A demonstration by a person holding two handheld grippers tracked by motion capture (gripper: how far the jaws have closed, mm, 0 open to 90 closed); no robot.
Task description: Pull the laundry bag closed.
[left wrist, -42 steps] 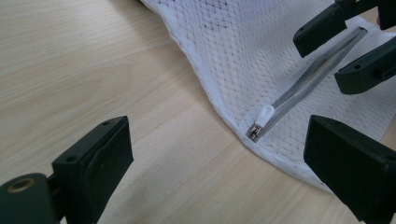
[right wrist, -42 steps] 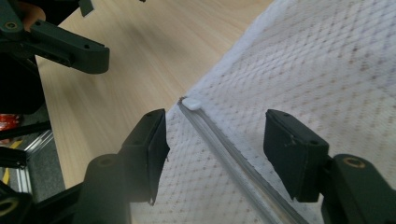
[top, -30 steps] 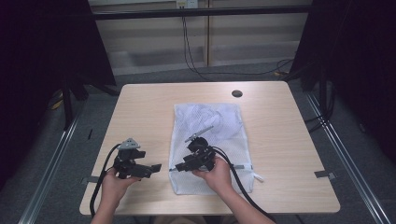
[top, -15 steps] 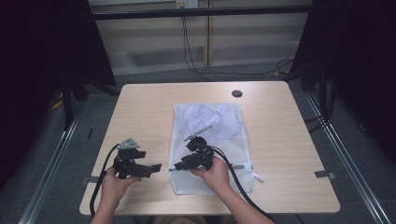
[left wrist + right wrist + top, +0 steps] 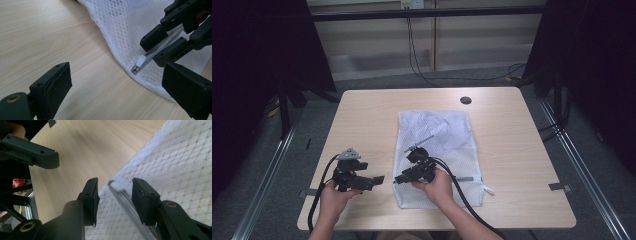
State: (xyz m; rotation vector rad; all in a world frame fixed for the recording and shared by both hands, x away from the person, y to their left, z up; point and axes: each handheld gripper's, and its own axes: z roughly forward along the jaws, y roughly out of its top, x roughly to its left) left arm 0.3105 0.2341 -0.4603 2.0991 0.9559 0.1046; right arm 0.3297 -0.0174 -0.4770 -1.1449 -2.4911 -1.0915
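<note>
- Two grippers are in front of us, one in each hand, at the near side of the light wooden table (image 5: 362, 115).
- We see a white mesh laundry bag (image 5: 447, 140) lying flat at the table's middle, long side running away from us, its zipper (image 5: 130, 205) along the near-left edge.
- Our right gripper (image 5: 404, 177) hovers low over the bag's near-left corner, its jaws spread with a clear gap between them.
- Looking along those jaws in the right gripper view, we have the white zipper pull (image 5: 117, 186) sitting right in the gap, touching neither pad.
- Our left gripper (image 5: 374, 181) sits over bare wood just left of the bag, pointing toward the right gripper; its jaws stand wide apart and hold nothing.
- From the left gripper view, we catch the zipper pull (image 5: 139, 63) at the bag's hem, poking out between the right gripper's jaws.
- A small dark round hole (image 5: 466, 100) marks the table's far side.
</note>
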